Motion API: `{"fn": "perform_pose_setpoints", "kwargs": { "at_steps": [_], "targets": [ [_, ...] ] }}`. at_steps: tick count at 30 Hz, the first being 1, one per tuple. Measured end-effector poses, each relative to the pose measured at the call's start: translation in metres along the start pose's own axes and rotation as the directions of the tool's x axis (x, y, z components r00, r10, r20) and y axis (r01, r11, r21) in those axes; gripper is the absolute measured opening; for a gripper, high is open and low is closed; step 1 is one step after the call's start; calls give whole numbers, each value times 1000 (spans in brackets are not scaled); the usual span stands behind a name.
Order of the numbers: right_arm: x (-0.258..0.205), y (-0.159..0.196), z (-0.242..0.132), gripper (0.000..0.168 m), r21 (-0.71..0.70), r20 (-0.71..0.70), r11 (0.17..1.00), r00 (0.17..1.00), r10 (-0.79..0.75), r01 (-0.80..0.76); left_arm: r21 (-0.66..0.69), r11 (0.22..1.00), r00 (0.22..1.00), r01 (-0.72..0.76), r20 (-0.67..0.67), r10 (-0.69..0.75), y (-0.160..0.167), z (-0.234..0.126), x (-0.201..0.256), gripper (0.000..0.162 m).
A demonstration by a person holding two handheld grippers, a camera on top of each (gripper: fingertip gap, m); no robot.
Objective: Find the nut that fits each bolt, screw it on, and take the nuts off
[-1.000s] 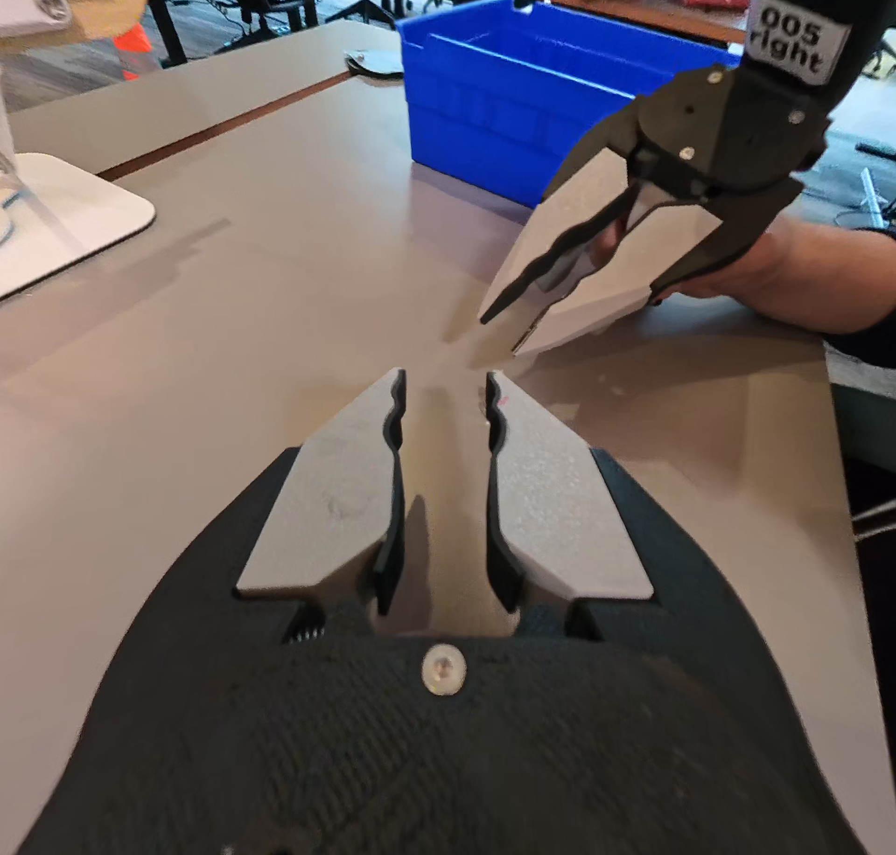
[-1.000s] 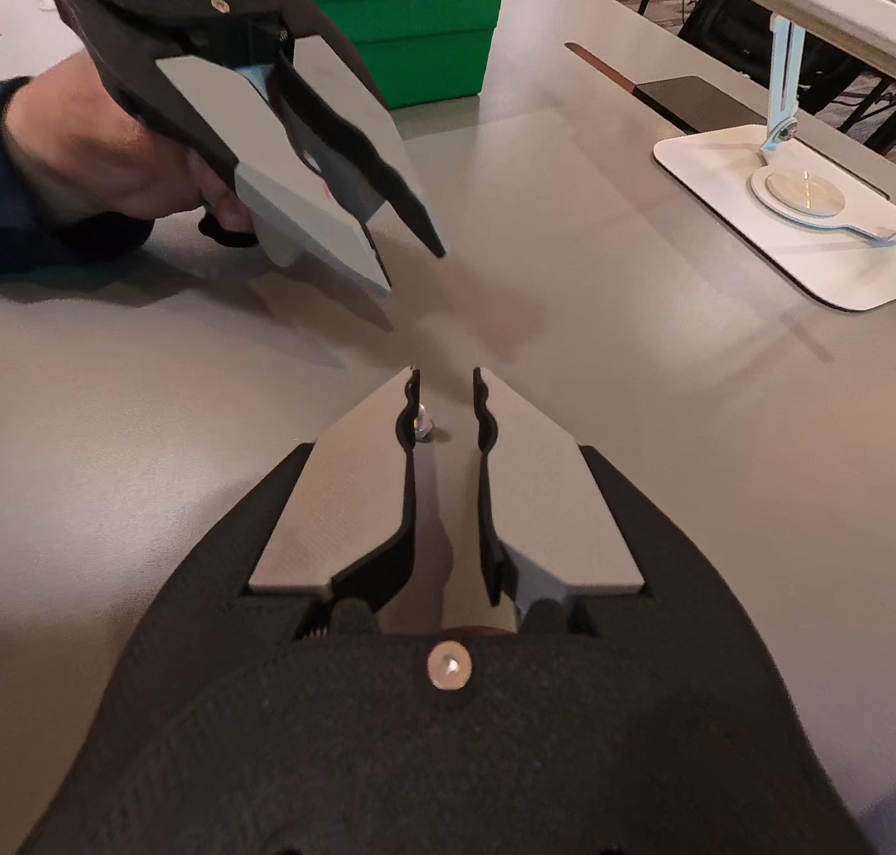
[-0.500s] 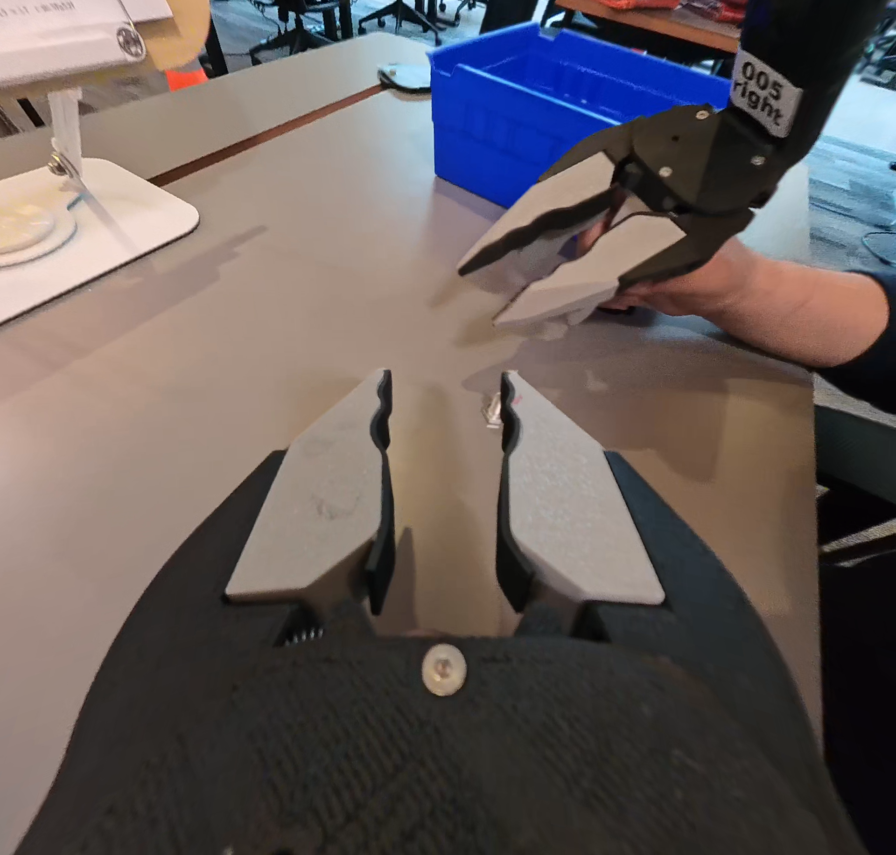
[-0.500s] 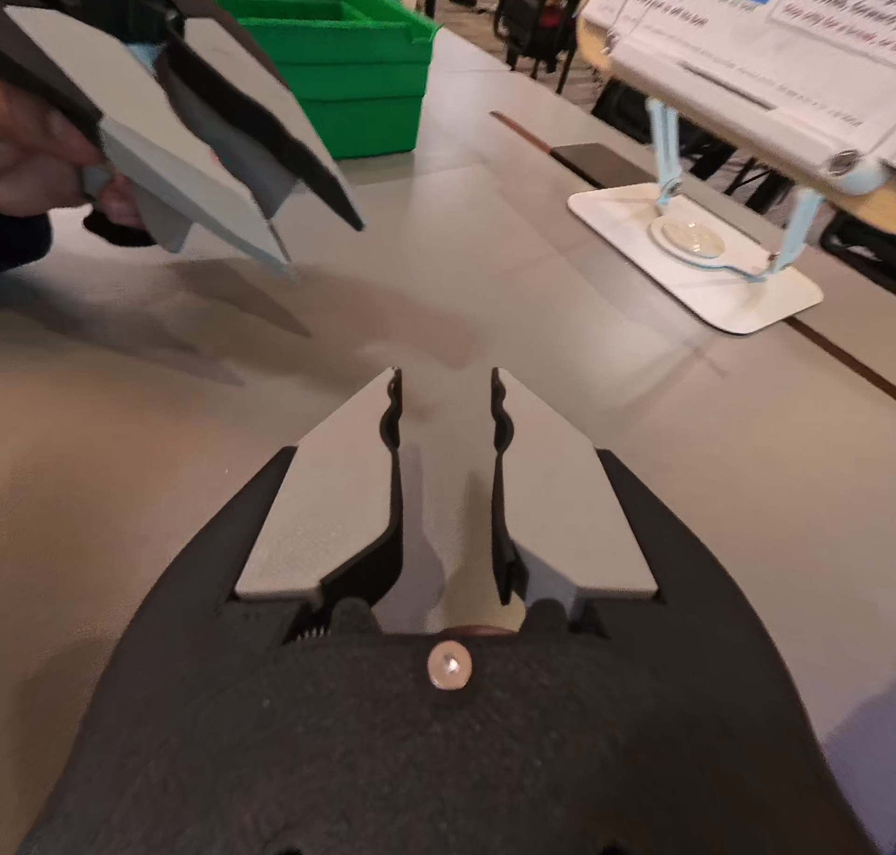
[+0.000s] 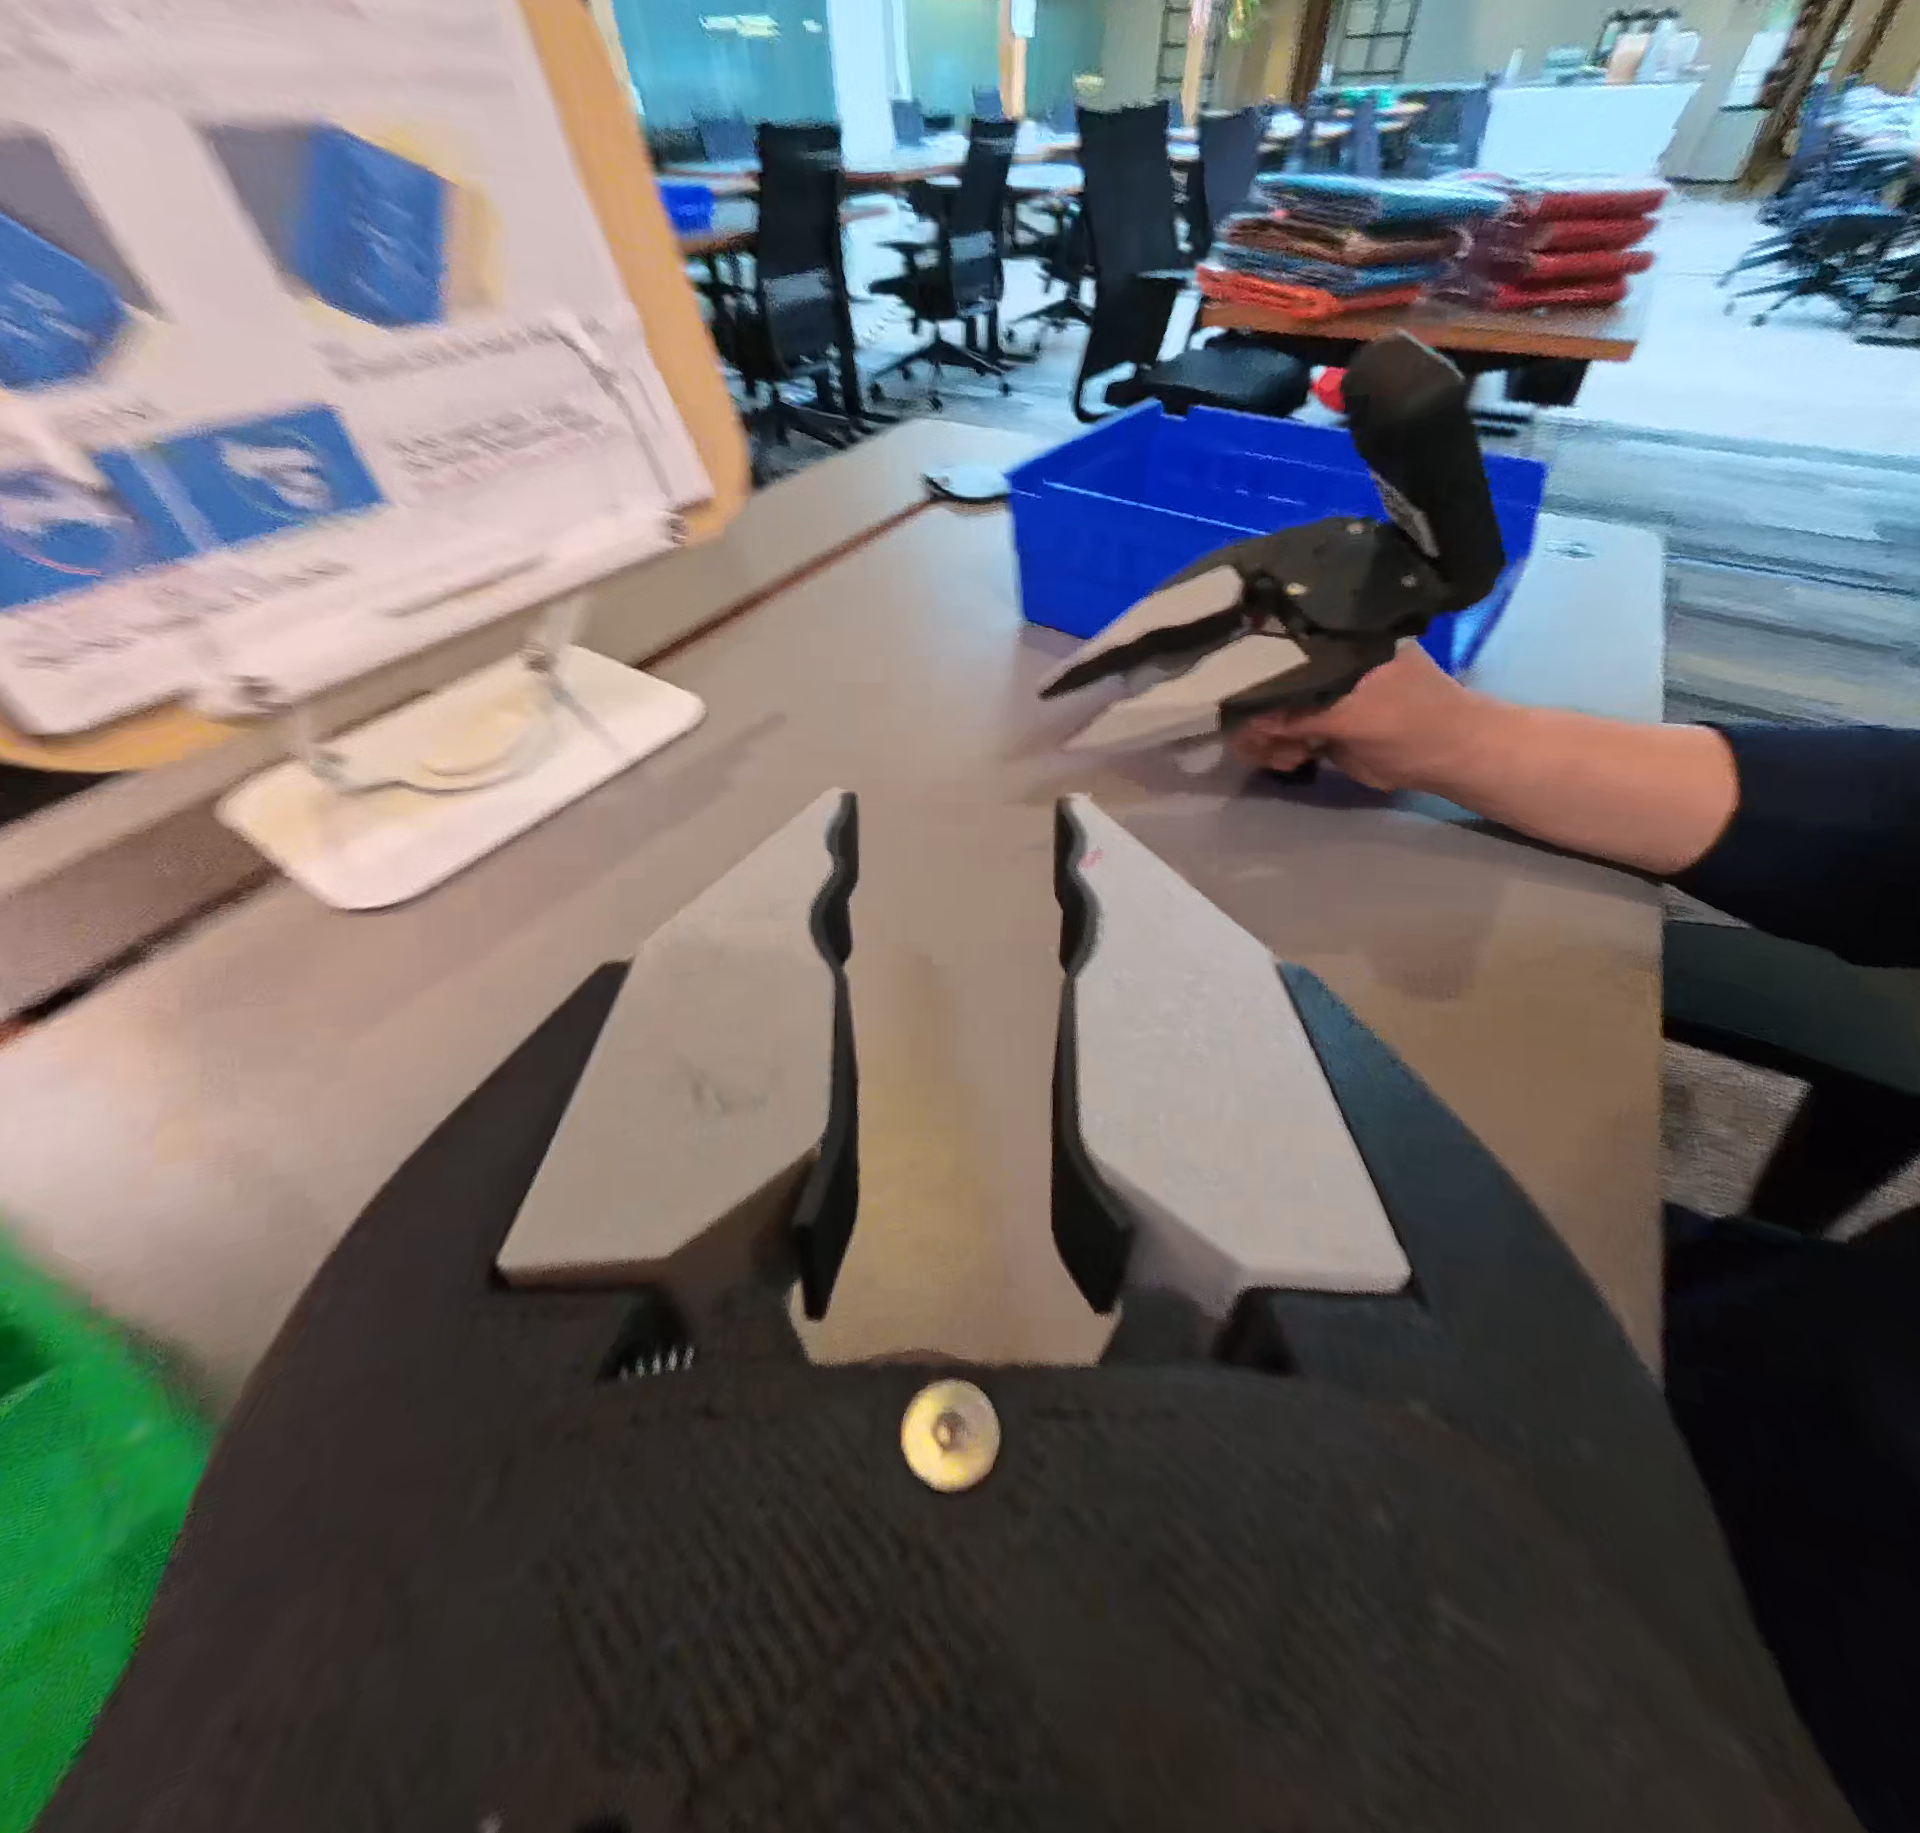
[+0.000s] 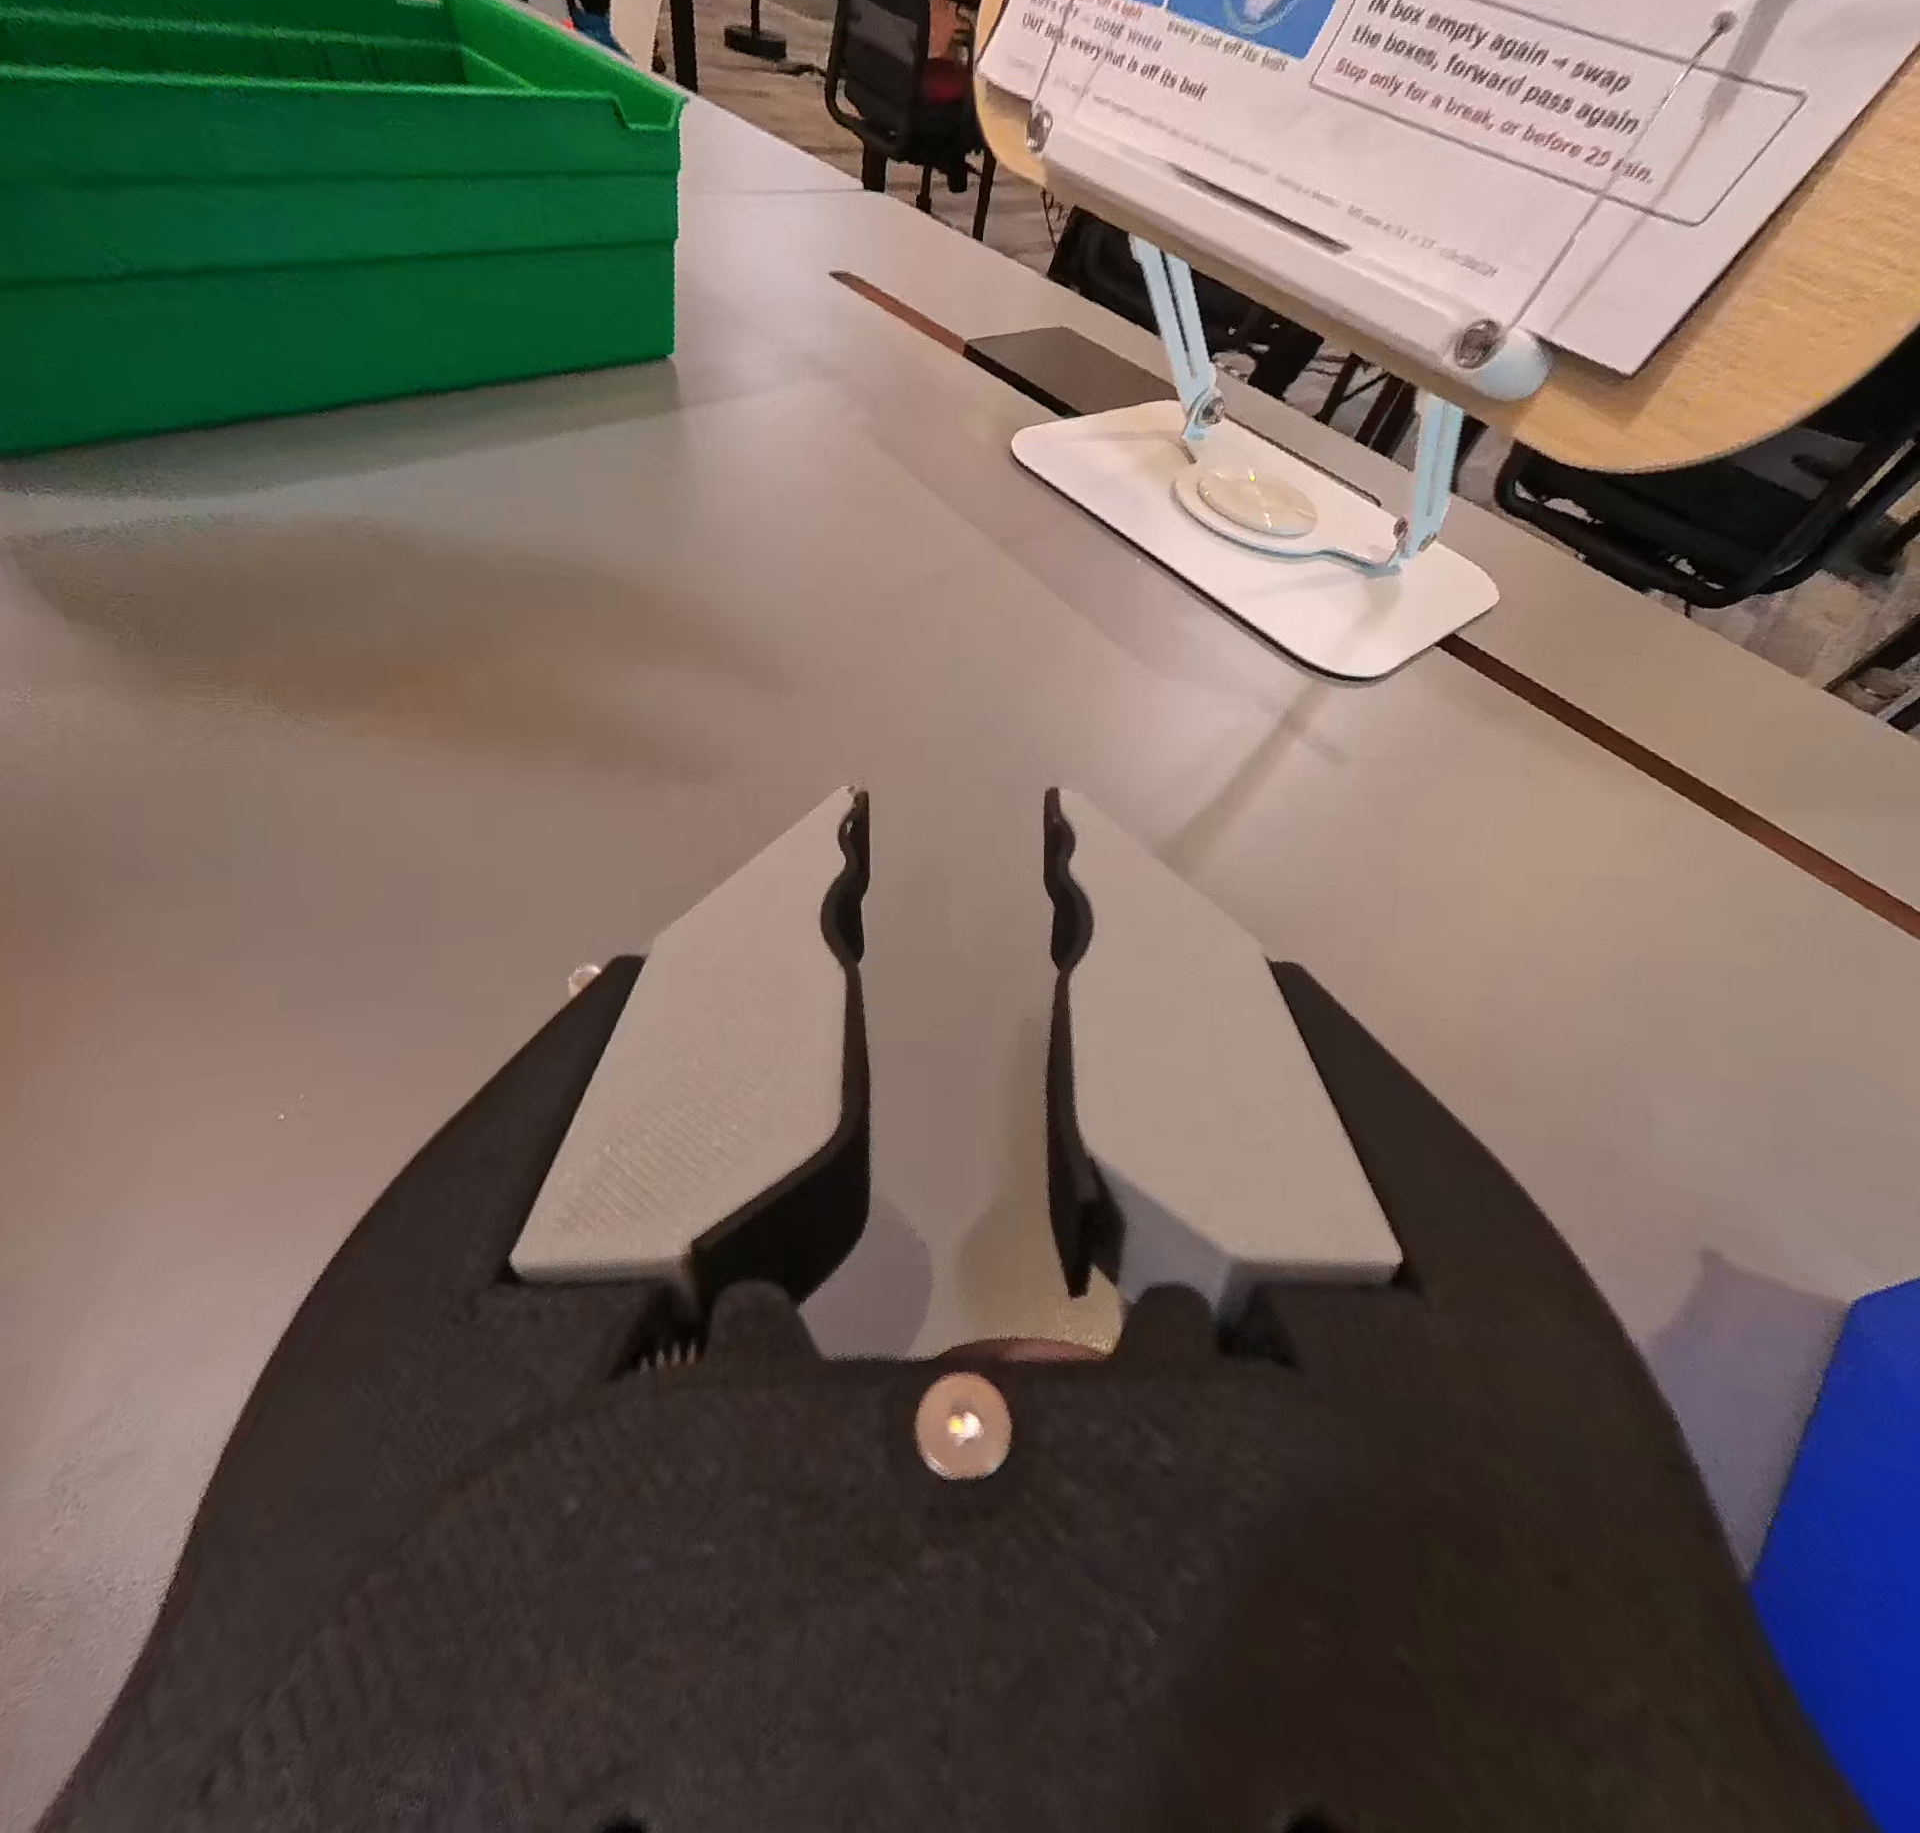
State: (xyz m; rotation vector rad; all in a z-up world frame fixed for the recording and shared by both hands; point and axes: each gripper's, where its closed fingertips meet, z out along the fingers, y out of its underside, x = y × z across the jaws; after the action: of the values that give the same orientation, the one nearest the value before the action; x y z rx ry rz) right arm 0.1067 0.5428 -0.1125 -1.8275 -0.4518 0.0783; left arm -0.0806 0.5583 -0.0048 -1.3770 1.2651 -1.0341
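My left gripper (image 5: 956, 817) is open and empty, held above the grey table (image 5: 727, 952). My right gripper (image 6: 953, 807) is open and empty, also above the table. It shows in the left wrist view (image 5: 1060, 718) too, held by a hand at the far right, jaws a little apart. A small silver metal piece (image 6: 582, 975), a nut or a bolt, lies on the table and peeks out beside the left edge of my right gripper's body. I cannot tell which it is. No other nut or bolt is in view.
A blue bin (image 5: 1143, 526) stands at the back right of the table, behind the right gripper. A green bin (image 6: 312, 173) stands at the other end. A paper stand (image 6: 1247, 536) on a white base sits along the far edge, next to a black pad (image 6: 1049, 370). The grippers' ends are close to 20 cm from one another.
Both grippers have drawn apart and tilted up, and both jaws stand a little wider. The small metal piece that lay between my right fingertips now lies beside the gripper's left edge.
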Motion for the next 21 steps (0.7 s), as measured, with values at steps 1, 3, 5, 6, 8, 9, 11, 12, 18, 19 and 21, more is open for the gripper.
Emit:
{"fn": "perform_pose_setpoints", "kwargs": {
  "at_steps": [1, 3, 5, 6, 8, 9, 11, 12, 18, 19, 21],
  "targets": [
    [0, 3, 1, 31, -15, 0, 1000, 1000, -6, 6, -2, 1000, 999, -15, 35, 15, -4, -17, -14, 35],
    [-2, 7, 2, 31, -37, 7, 999, 1000, -14, 14, -62, 998, 994, -15, 108, 21, -2, -48, -51, 39],
    [-2, 9, 1, 31, -43, 13, 999, 1000, -18, 18, -181, 983, 985, -3, 169, 34, 13, -72, -93, 40],
    [-2, 9, 0, 31, -41, 18, 999, 1000, -16, 17, -259, 966, 981, 3, 189, 47, 25, -80, -114, 41],
    [-2, 7, -1, 31, -30, 24, 1000, 1000, -10, 10, -404, 915, 975, 13, 209, 78, 53, -87, -152, 42],
    [-2, 5, -1, 31, -22, 28, 1000, 1000, -5, 5, -460, 888, 974, 23, 210, 83, 67, -86, -168, 41],
    [-1, 4, -2, 31, -16, 31, 1000, 1000, 4, -4, -538, 840, 978, 74, 206, 46, 92, -79, -190, 37],
    [-1, 6, -2, 31, -19, 30, 1000, 1000, 5, -5, -566, 818, 982, 101, 191, 11, 103, -73, -195, 35],
    [4, 17, 3, 31, -64, 14, 998, 1000, 22, -21, -696, 690, 976, 198, 205, -74, 153, -51, -224, 34],
    [4, 17, 4, 31, -64, 13, 998, 1000, 22, -22, -711, 674, 976, 200, 203, -75, 159, -49, -228, 34],
    [4, 17, 5, 30, -64, 15, 998, 1000, 23, -22, -740, 644, 979, 192, 190, -75, 169, -44, -232, 34]
  ]
}}
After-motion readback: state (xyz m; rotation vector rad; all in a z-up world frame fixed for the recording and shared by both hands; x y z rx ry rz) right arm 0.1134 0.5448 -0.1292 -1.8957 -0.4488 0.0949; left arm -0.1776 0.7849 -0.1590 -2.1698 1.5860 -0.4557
